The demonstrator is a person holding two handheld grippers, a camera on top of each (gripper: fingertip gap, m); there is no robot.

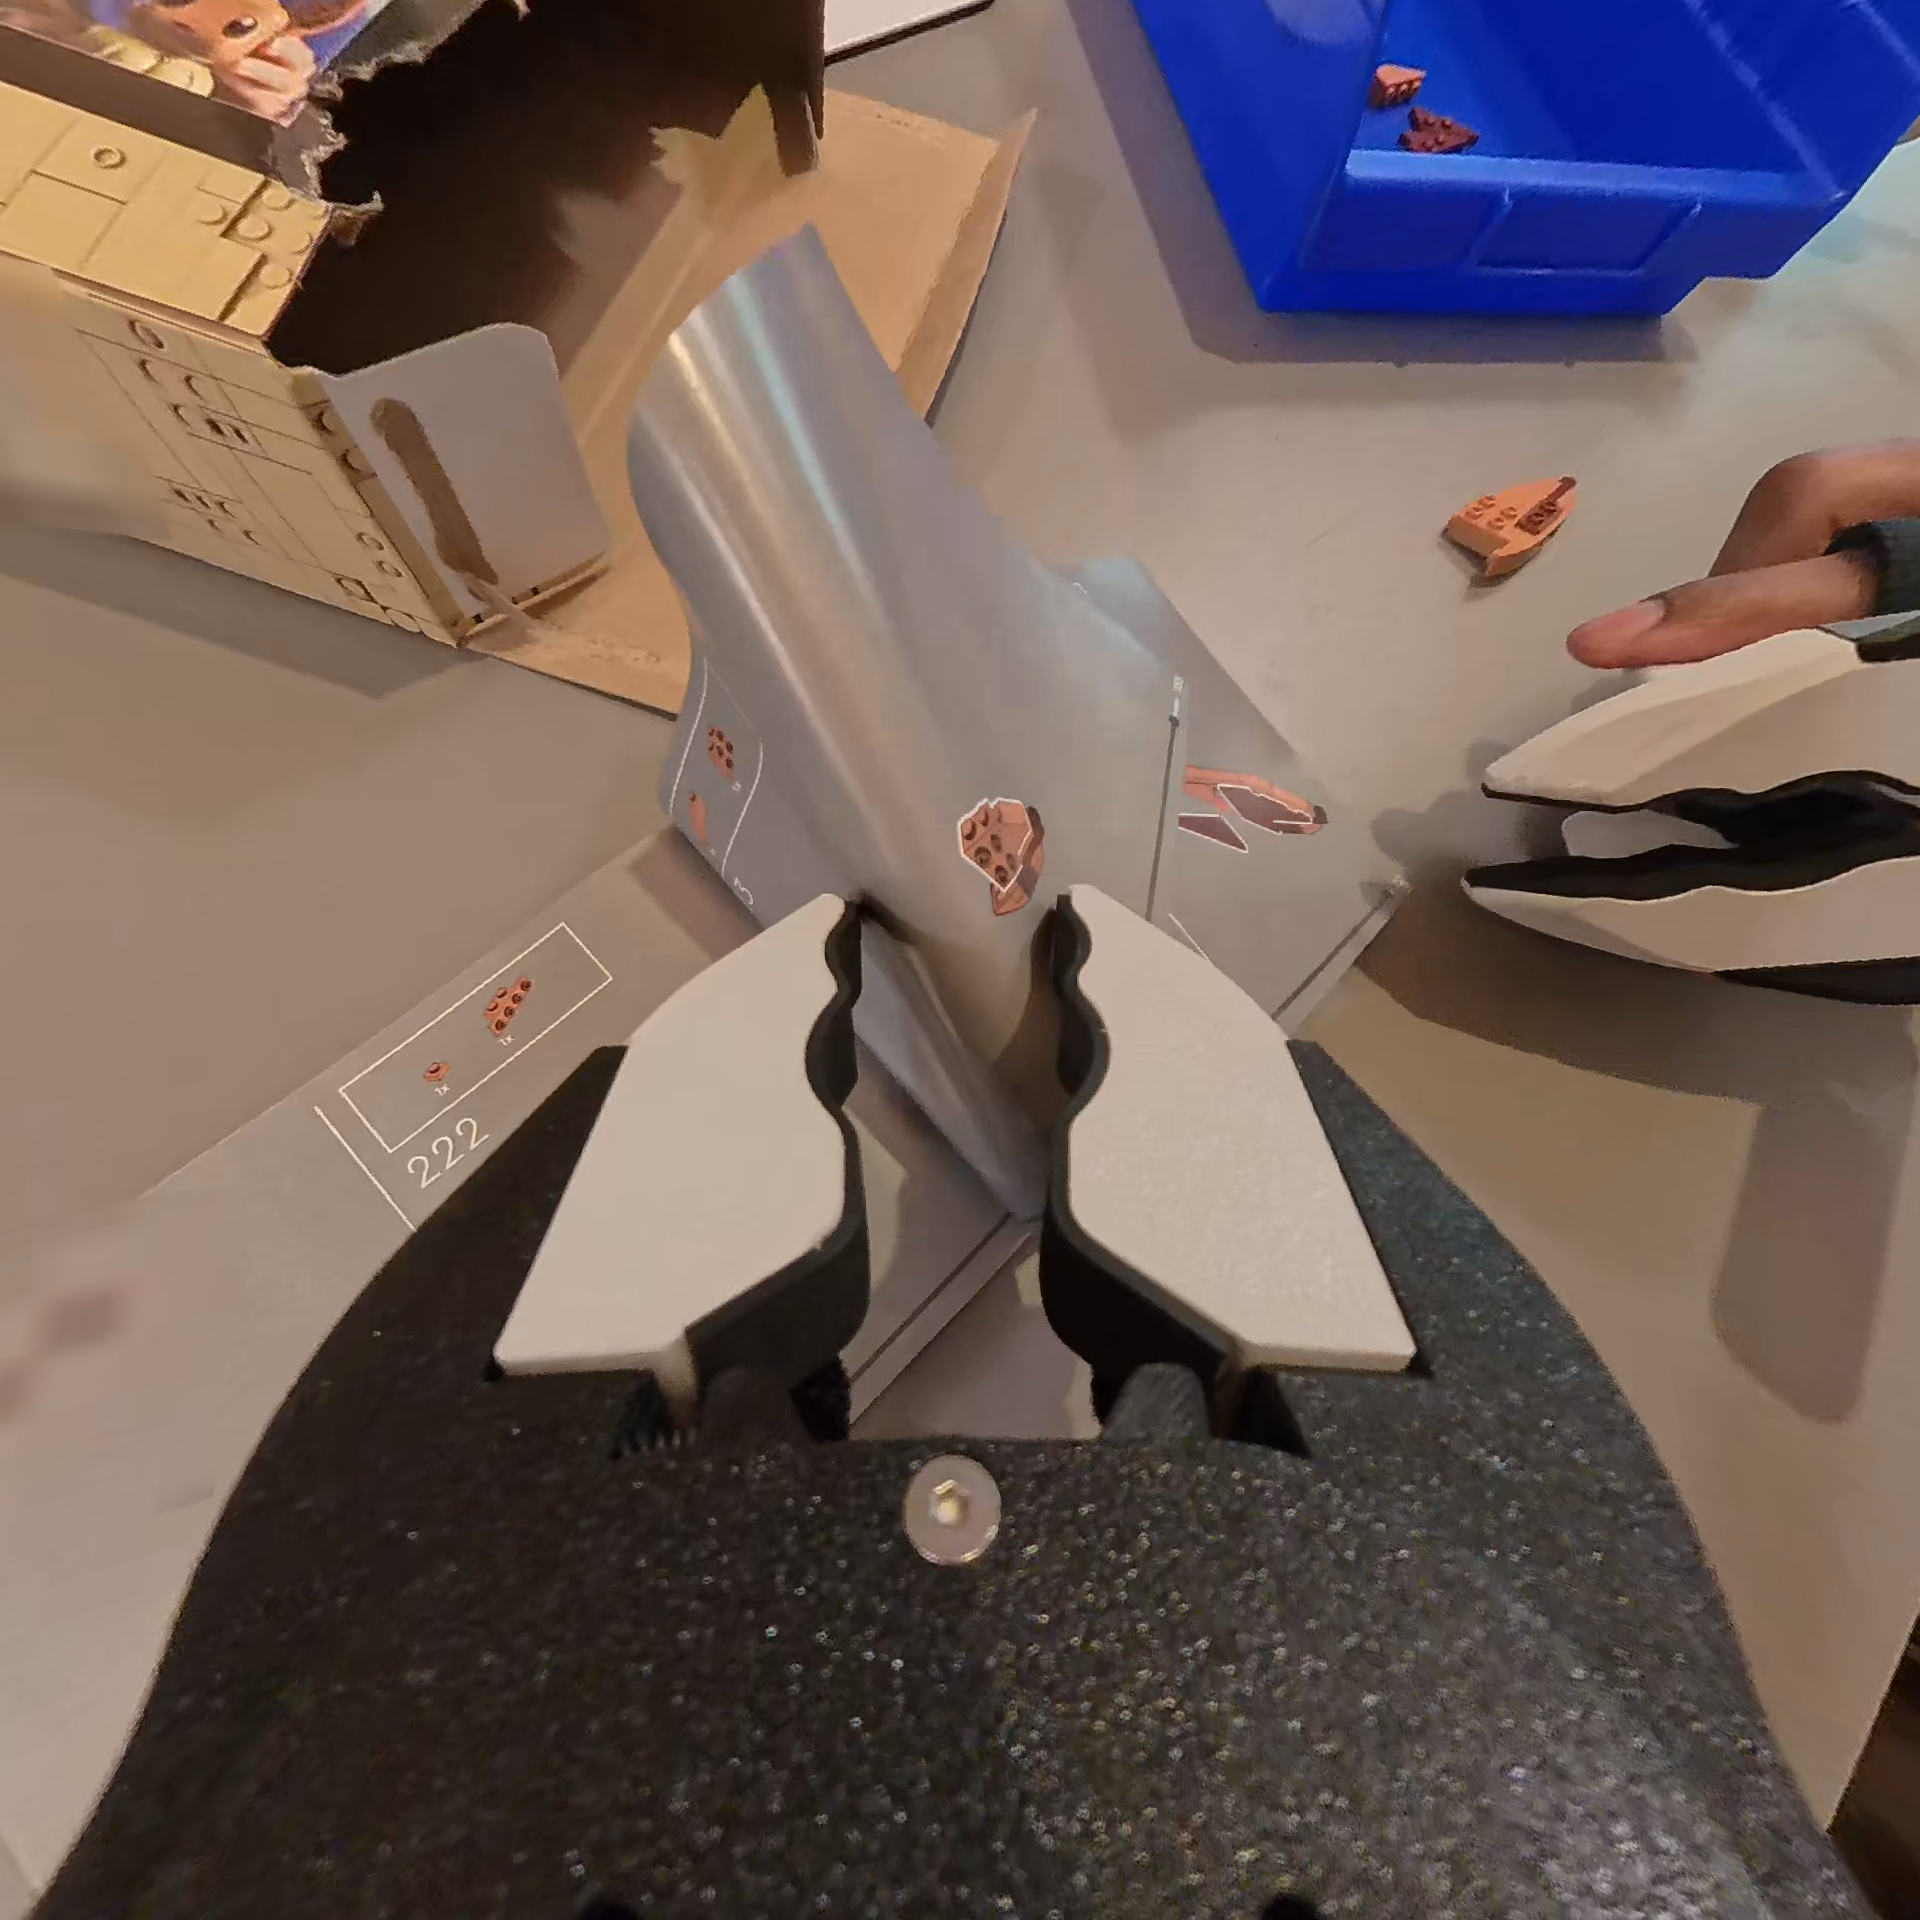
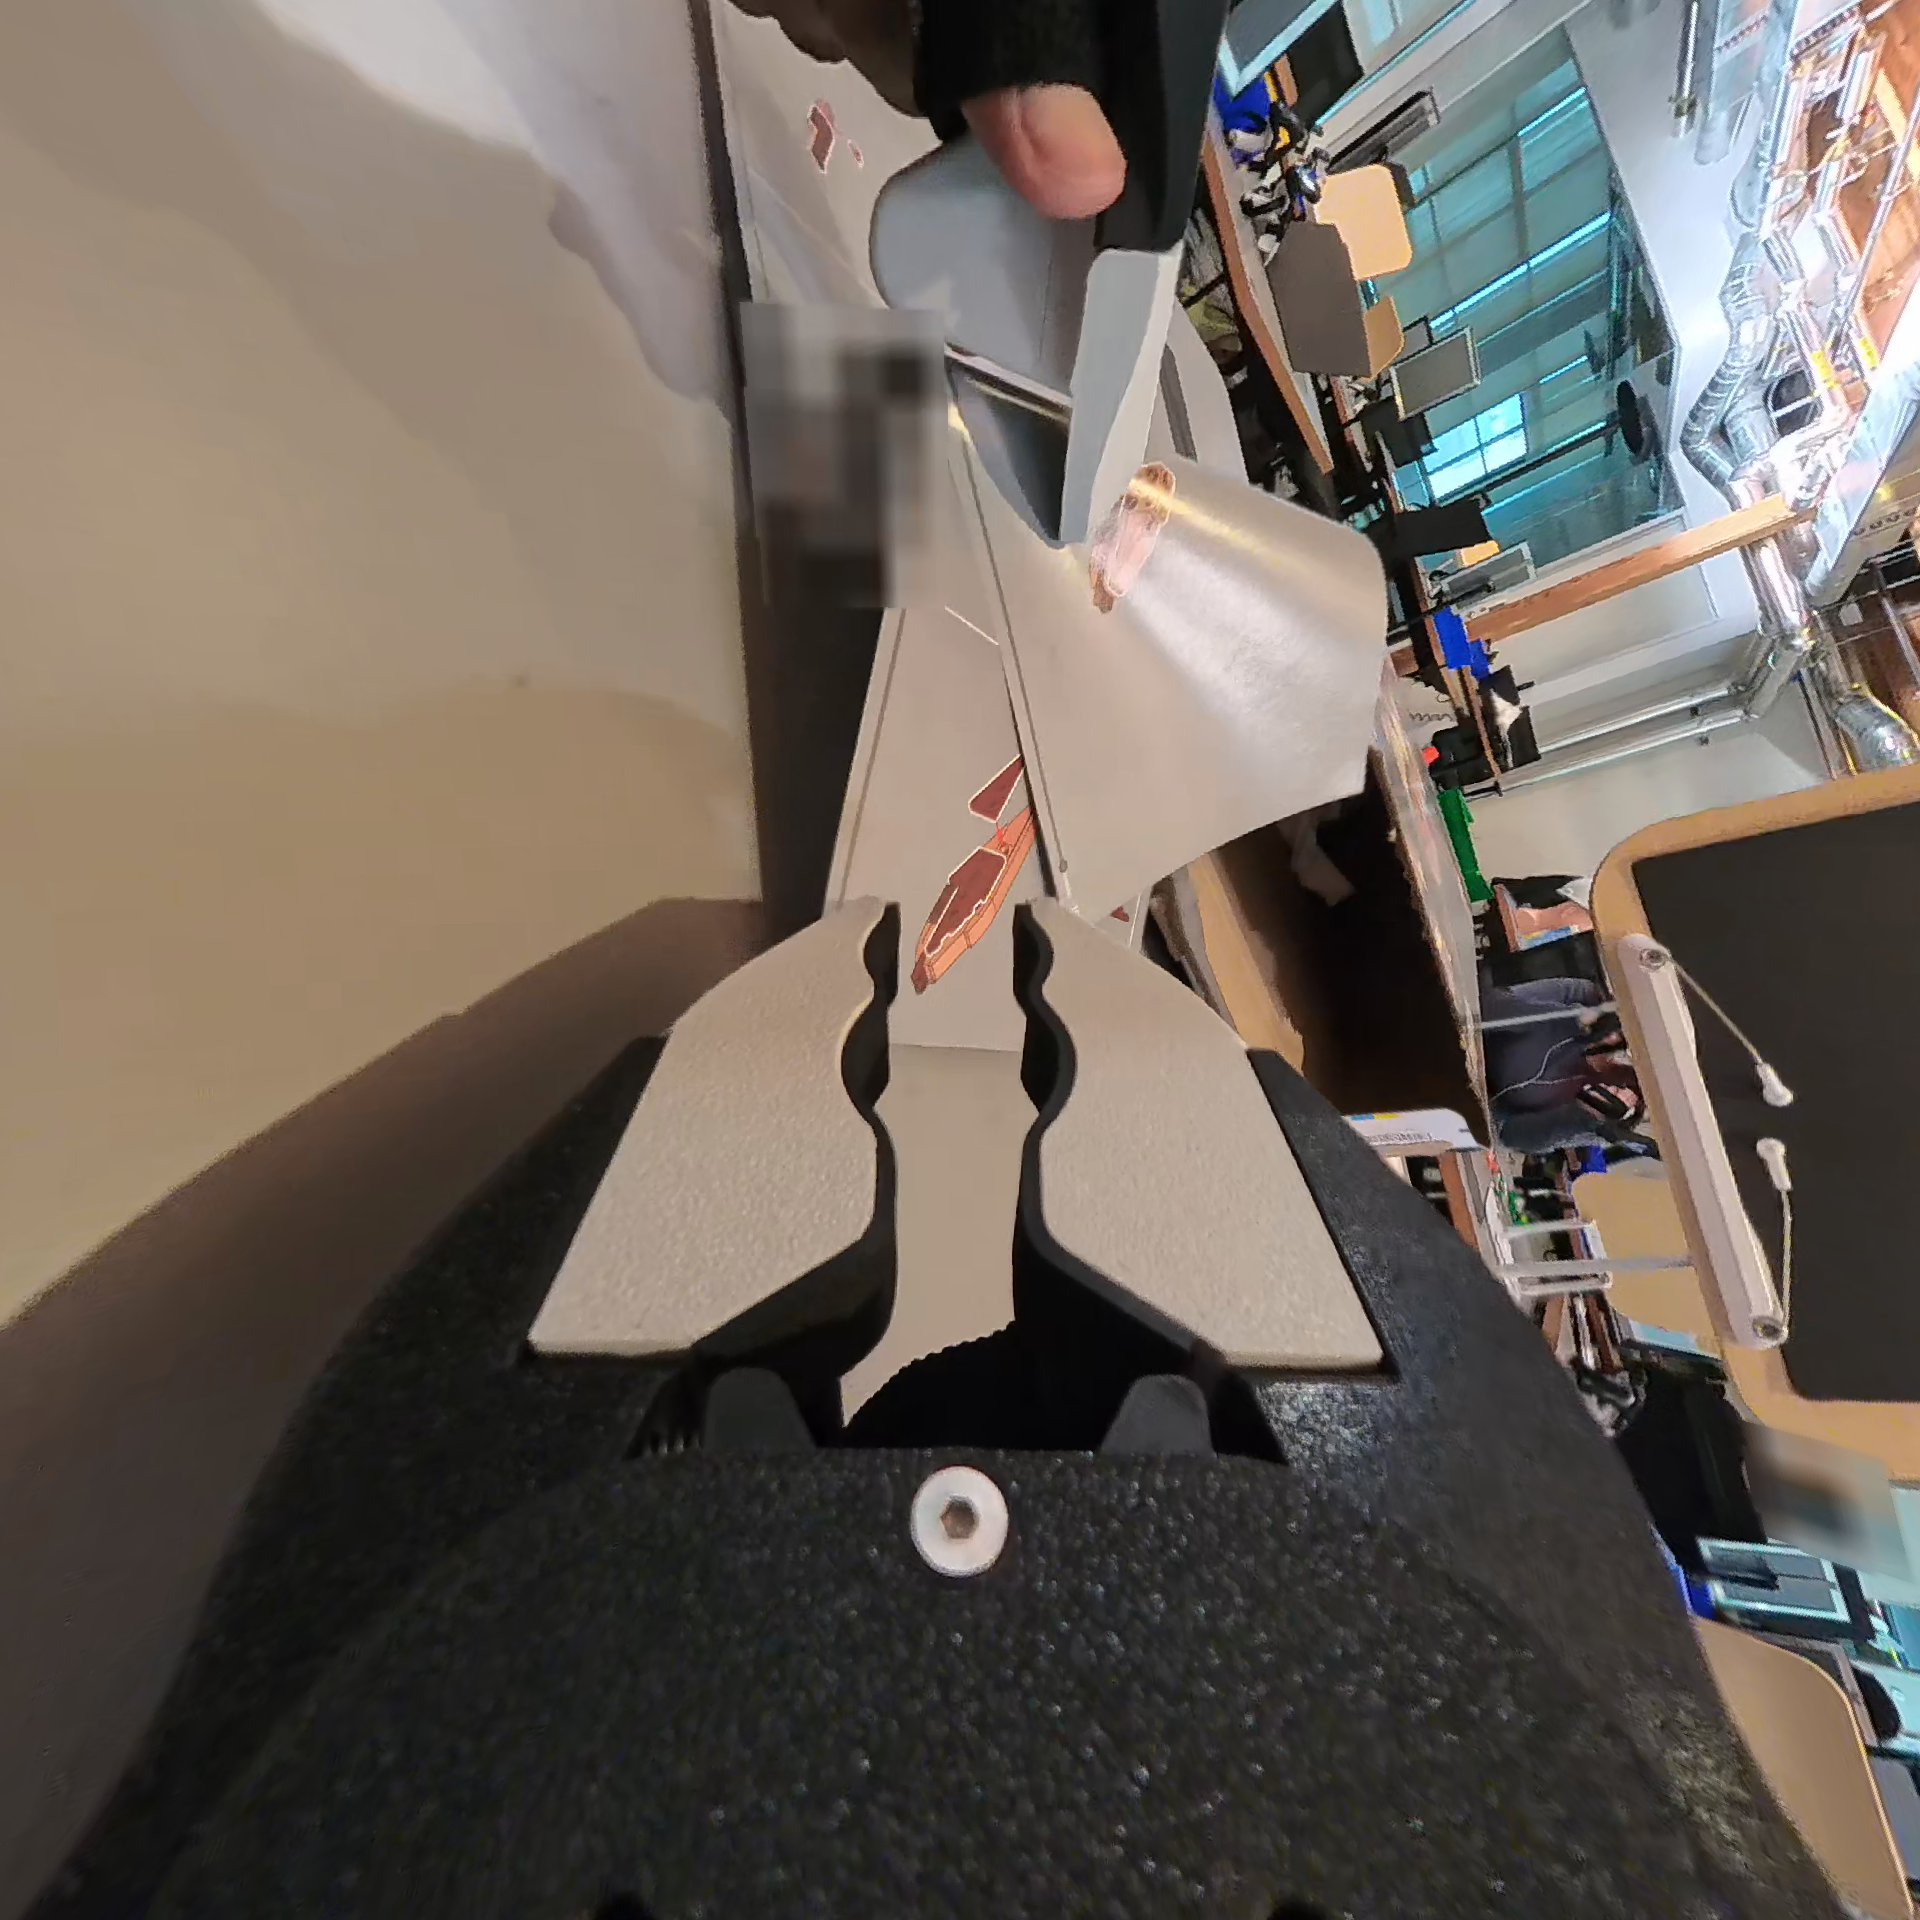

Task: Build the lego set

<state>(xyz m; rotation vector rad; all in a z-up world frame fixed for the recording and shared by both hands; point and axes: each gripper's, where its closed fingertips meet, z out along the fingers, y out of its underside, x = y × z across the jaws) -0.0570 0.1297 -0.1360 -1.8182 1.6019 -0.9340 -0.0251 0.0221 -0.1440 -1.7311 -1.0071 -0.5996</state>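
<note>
A grey instruction booklet [image 1: 499, 1039] lies open on the table. One of its glossy pages [image 1: 831, 582] stands lifted and curled between the fingers of my left gripper [image 1: 956, 914]. The page runs slantwise across the gap and touches the left fingertip [image 1: 847, 935], but the jaws stand apart and do not pinch it. My right gripper [image 2: 956, 920] is open and empty, lying on its side at the booklet's right edge [image 2: 935, 727]. It also shows in the left wrist view [image 1: 1475, 836]. The lifted page [image 2: 1226, 675] and a left gripper finger [image 2: 1112, 395] show in the right wrist view.
A small orange brick assembly [image 1: 1512, 520] lies on the table at the right. A blue bin [image 1: 1558, 239] at the back right holds dark red bricks [image 1: 1434, 130]. A torn cardboard box [image 1: 208, 395] stands at the back left. A person's finger [image 1: 1714, 613] rests over the right gripper.
</note>
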